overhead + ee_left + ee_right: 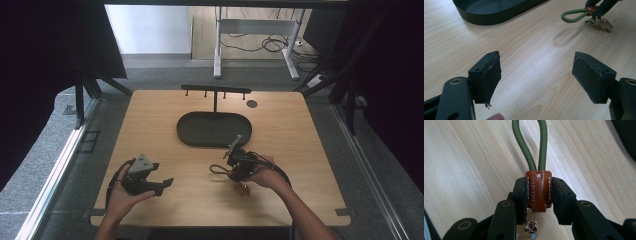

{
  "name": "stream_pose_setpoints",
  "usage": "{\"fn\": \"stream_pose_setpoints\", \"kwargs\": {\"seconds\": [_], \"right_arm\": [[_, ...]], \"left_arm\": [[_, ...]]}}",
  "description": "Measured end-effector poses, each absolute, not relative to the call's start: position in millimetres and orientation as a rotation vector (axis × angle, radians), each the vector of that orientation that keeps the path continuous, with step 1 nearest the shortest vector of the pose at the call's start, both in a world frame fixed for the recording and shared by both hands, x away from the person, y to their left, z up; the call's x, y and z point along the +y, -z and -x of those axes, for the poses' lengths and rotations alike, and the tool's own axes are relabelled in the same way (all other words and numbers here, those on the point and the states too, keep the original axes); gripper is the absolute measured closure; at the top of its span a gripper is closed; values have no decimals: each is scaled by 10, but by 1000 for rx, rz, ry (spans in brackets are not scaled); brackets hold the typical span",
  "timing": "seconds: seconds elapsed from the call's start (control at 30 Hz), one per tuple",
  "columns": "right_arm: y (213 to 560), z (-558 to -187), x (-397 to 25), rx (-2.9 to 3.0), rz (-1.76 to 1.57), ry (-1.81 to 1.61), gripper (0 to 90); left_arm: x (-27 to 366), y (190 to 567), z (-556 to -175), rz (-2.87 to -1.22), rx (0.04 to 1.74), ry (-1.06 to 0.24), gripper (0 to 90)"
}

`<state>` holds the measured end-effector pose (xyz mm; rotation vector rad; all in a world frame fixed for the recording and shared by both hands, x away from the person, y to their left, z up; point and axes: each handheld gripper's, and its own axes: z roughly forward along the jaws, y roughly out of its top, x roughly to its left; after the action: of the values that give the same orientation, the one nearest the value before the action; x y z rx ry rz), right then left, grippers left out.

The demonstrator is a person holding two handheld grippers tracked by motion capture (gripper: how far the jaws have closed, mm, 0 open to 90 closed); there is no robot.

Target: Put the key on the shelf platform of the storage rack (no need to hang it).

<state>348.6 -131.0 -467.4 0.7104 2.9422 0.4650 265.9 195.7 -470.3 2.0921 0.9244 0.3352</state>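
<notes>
The keys [530, 225] hang half hidden beneath the right gripper [537, 195]. Above it, the green cord loop [529, 145] is cut off by the frame's top edge.

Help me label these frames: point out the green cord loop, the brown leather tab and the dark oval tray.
green cord loop [529, 145]: right gripper view, left strand of the loop.
brown leather tab [538, 191]: right gripper view, middle of its stitched face.
dark oval tray [186, 137]: high view, near left rim.
</notes>
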Motion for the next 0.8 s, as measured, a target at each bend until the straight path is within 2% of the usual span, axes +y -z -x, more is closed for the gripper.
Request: {"fn": "stream_pose_setpoints", "kwargs": {"seconds": [0.8], "right_arm": [[4357,-3520,-1230,2898,-631,-449,667]], "left_arm": [[1958,4708,-2664,-2093,923,-335,236]]}}
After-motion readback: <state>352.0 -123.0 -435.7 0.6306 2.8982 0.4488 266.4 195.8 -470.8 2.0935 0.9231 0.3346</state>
